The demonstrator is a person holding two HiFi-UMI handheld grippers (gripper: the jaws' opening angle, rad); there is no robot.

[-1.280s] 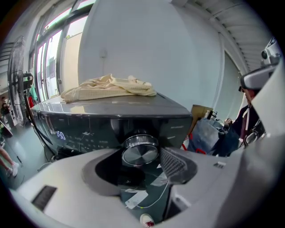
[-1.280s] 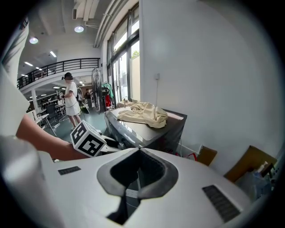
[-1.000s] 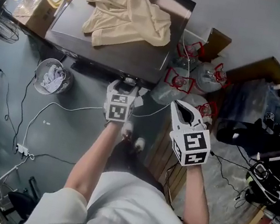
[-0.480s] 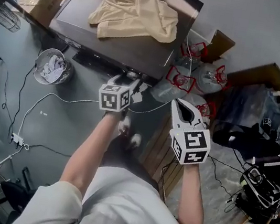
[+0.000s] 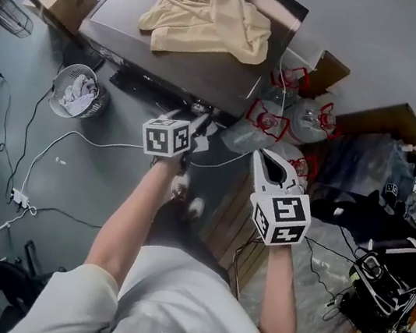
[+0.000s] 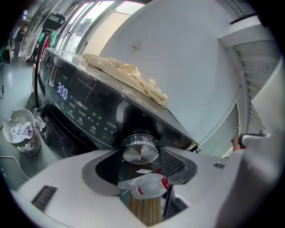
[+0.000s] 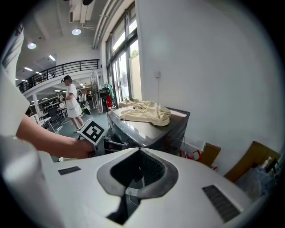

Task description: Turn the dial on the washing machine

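Room: we are looking down on a grey floor where a dark washing machine is standing against a pale wall, with a beige cloth lying crumpled on its lid.
Head view, clutter: a wire basket is sitting left of the machine, and plastic bags are piling up at its right.
Head view, left gripper: the left gripper is reaching the machine's front edge with its marker cube tilted. It is covering the dial from this angle.
Head view, right gripper: the right gripper is hanging beside the left one, clear of the machine.
Left gripper view, dial: the dial is sitting at the right end of the black control panel, whose display is glowing. It is showing a silver face and a ribbed rim.
Left gripper view, jaws: the jaws are standing either side of the dial and appear to be pressing on its rim, so we are reading this gripper as clamped on the dial.
Right gripper view, jaws: the tips are meeting with nothing between them. The machine and cloth are lying well ahead.
Handling, our judgement: we are expecting a rigid knob, probably turning in clicks. The smooth face is likely slippery, and the ribbed rim is offering the better purchase.
Hold, our judgement: we are favouring opposite sides of the rim, squarely, and twisting about the dial's own axis so the pads are not sliding off.
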